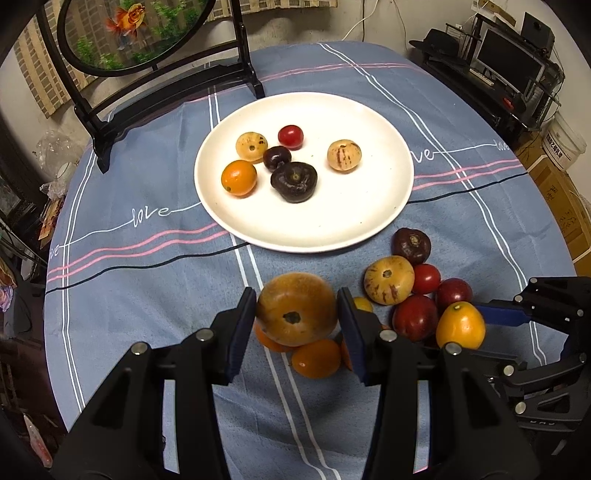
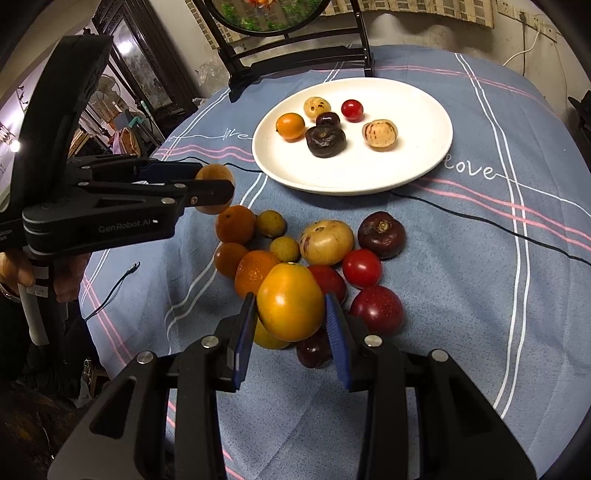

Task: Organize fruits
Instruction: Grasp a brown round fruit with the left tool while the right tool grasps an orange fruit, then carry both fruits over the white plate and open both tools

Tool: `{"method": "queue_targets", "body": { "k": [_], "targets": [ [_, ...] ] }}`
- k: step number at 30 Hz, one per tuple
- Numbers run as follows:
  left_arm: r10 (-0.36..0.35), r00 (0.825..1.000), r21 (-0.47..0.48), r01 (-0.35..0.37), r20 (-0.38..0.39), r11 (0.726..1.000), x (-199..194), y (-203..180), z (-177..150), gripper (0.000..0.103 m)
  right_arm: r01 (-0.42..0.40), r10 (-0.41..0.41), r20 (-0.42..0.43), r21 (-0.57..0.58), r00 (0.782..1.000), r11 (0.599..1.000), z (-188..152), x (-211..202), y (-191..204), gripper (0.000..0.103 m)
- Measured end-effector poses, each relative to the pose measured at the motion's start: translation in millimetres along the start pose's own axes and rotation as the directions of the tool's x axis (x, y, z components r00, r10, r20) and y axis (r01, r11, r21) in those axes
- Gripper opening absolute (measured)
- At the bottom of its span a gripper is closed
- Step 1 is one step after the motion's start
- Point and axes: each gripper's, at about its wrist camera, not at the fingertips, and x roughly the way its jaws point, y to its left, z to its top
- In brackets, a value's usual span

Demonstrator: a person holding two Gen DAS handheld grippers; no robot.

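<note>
My left gripper is shut on a big brownish-orange round fruit, held just above the fruit pile. From the right wrist view the same left gripper comes in from the left, with that fruit between its fingers. My right gripper is shut on a yellow-orange oval fruit over the pile; in the left wrist view this oval fruit shows at the right. The white plate holds several small fruits: orange, red, speckled yellow and dark purple.
Loose fruits lie in a pile on the blue striped tablecloth in front of the plate. A black stand with a round goldfish picture rises behind the plate. A thin black cable crosses the cloth. A hand grips the left tool.
</note>
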Motion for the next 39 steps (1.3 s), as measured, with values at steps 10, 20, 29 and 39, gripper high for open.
{"method": "queue_targets", "body": {
  "k": [10, 20, 29, 39],
  "targets": [
    [0.011, 1.000, -0.009, -0.010, 0.021, 1.000, -0.1, 3.2, 12.0, 0.046, 0.013, -0.013, 0.031, -0.014, 0.999, 1.000, 16.2, -3.8, 3.2, 0.037],
    [0.036, 0.991, -0.077, -0.026, 0.125, 0.997, -21.6, 19.6, 58.4, 0.046, 0.066, -0.055, 0.189, -0.052, 0.980, 0.996, 74.3, -40.8, 2.4, 0.037],
    [0.052, 0.987, -0.084, -0.039, 0.152, 0.996, -18.5, 13.4, 91.7, 0.046, 0.108, -0.096, 0.232, -0.041, 0.968, 0.993, 117.7, -38.0, -17.7, 0.037],
    [0.052, 0.992, -0.077, -0.044, 0.112, 0.996, 10.0, 14.3, 105.6, 0.046, 0.104, -0.094, 0.204, -0.040, 0.974, 0.994, 136.4, -18.2, -35.0, 0.037]
  ]
}}
